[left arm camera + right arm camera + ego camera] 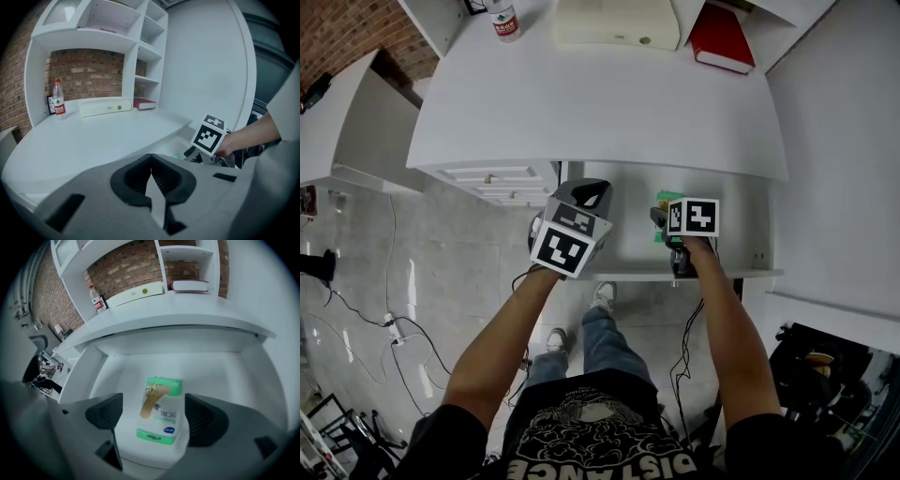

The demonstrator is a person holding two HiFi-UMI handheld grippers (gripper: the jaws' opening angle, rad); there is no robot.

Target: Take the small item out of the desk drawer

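Note:
The small item is a green and white plaster box (159,411) lying flat on the floor of the open white desk drawer (211,366). My right gripper (154,417) is open, low inside the drawer, with one dark pad on each side of the box and a gap to each. From the head view the box (662,200) peeks out beside the right gripper (667,221), inside the drawer (628,246). My left gripper (589,195) hovers over the drawer's left part, shut and empty, its pads (164,180) meeting. Its view catches the right gripper's marker cube (209,136).
On the desk top stand a water bottle (502,19), a long cream box (617,23) and a red book (720,37). White shelves (145,51) rise behind. A set of small drawers (497,178) sits left of the open drawer. Cables (394,328) lie on the floor.

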